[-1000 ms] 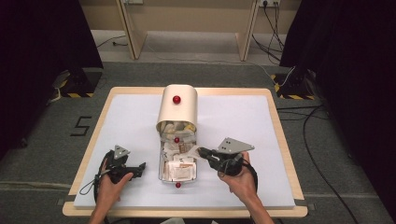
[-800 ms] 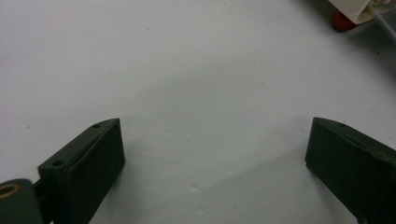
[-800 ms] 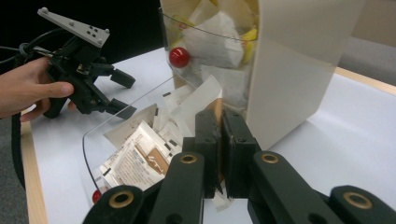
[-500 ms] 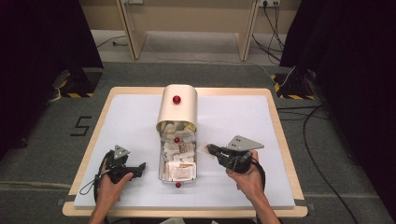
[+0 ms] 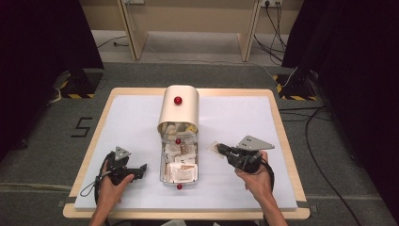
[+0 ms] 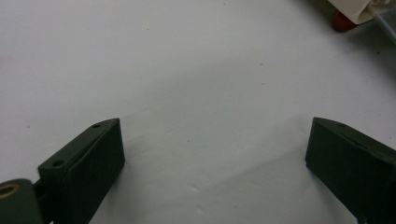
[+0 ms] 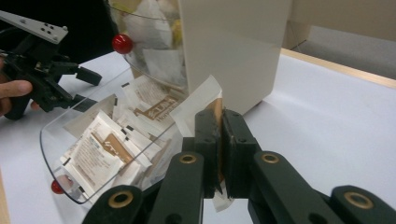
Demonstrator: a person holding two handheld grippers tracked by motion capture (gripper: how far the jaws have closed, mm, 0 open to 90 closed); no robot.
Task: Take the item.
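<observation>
Right gripper point(image 7: 218, 140) pulled back w/ sachet point(image 7: 201, 100) clamped btwn jaws, beside tray point(image 7: 51, 140).

A tray point(image 5: 163, 162) of sachets lies mid-frame on the bench point(image 5: 235, 113), its upper end under a cover point(image 5: 179, 110), between left tongs point(image 5: 141, 168) and right tongs point(image 5: 220, 149).

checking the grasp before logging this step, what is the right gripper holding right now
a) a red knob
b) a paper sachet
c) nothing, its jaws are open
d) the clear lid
b: in the right gripper view the right gripper has its jaws shut on a white and brown sachet, beside the clear lid of the container of sachets.
</observation>
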